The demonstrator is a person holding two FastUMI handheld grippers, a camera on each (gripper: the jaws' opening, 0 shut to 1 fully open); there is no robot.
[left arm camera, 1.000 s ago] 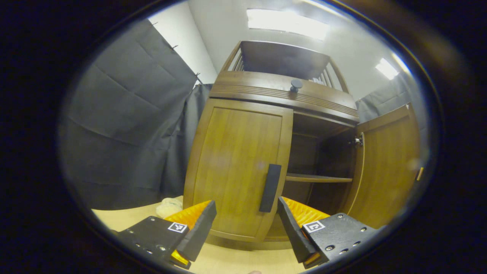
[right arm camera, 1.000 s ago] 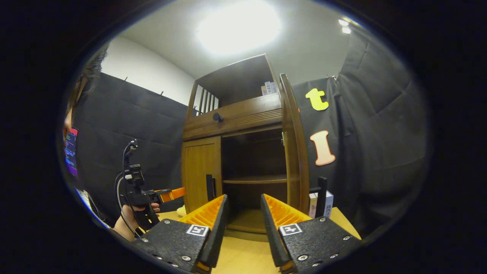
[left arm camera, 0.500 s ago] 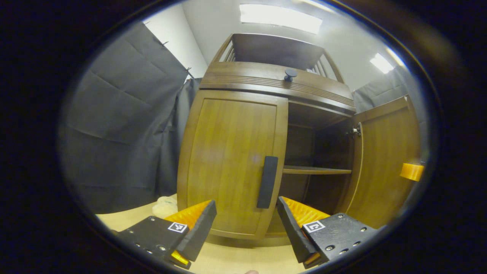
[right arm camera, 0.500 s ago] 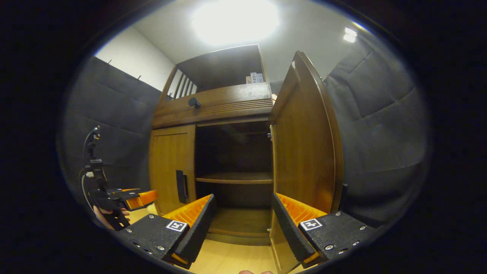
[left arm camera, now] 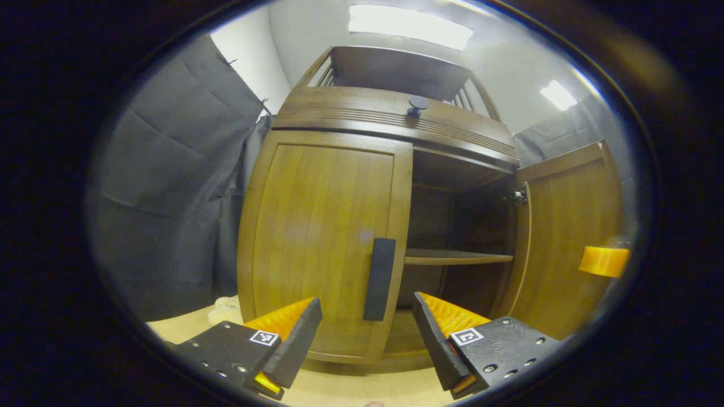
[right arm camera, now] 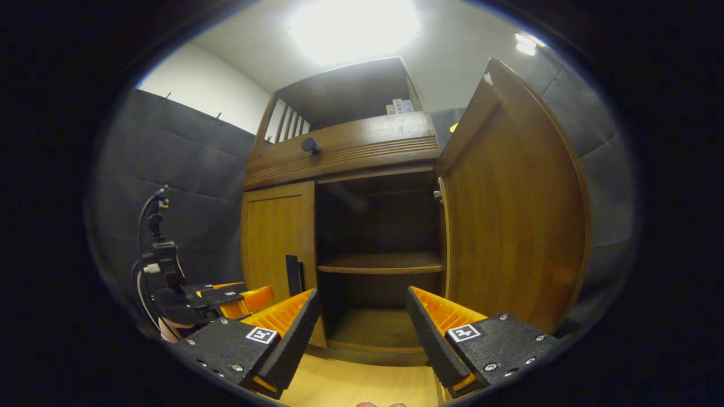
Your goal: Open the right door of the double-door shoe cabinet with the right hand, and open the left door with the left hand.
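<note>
The left door (left arm camera: 322, 249) of the shoe cabinet (left arm camera: 390, 121) stands closed, flush with the frame; the right door (right arm camera: 512, 220) stands swung wide, exposing a dark interior with one shelf (right arm camera: 380, 263). The cabinet rests on a pale wooden surface (left arm camera: 350, 390). Judged from its look, the left door is a rigid wooden panel on side hinges, of moderate weight, likely to swing freely once started. The proper hold is the dark vertical bar handle (left arm camera: 379, 278) at the door's inner edge, farthest from the hinges, giving the best leverage; it looks smooth and narrow, so a pinch across its width is advised. The left hand-held gripper (left arm camera: 366, 333) is level, pointed at the lower part of that handle, its fingers spread apart and holding nothing; the handle lies between them in line of sight, not yet touched. The right hand-held gripper (right arm camera: 362, 330) is likewise spread and empty, facing the open compartment, near the right door's inner face but apart from it.
</note>
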